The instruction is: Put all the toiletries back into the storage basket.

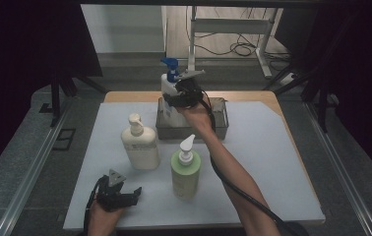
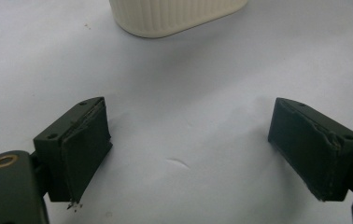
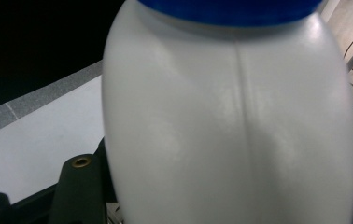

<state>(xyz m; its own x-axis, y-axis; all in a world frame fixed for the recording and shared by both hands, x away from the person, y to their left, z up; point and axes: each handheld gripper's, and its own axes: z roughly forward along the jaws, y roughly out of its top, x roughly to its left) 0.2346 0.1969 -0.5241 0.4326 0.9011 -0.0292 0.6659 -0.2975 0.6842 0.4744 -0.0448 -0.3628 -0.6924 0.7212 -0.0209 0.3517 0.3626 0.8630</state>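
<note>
A white bottle (image 1: 168, 87) with a blue pump (image 1: 170, 66) stands upright in the left end of a grey metal basket (image 1: 221, 125) at the back of the mat. My right gripper (image 1: 174, 98) is shut on its body. In the right gripper view the white bottle (image 3: 230, 130) looms close, its blue cap (image 3: 230, 11) at the top, and it hides the jaws. Near the mat's front left, my left gripper (image 1: 125, 189) rests open. Its jaws stand wide apart over bare mat (image 2: 188, 135), with nothing between them.
A cream pump bottle (image 1: 139, 147) stands left of centre; its ribbed base (image 2: 174, 16) lies just ahead of the left jaws. A green pump bottle (image 1: 185, 174) stands in the middle, beside the right forearm. The white mat (image 1: 272, 187) covers a wooden table.
</note>
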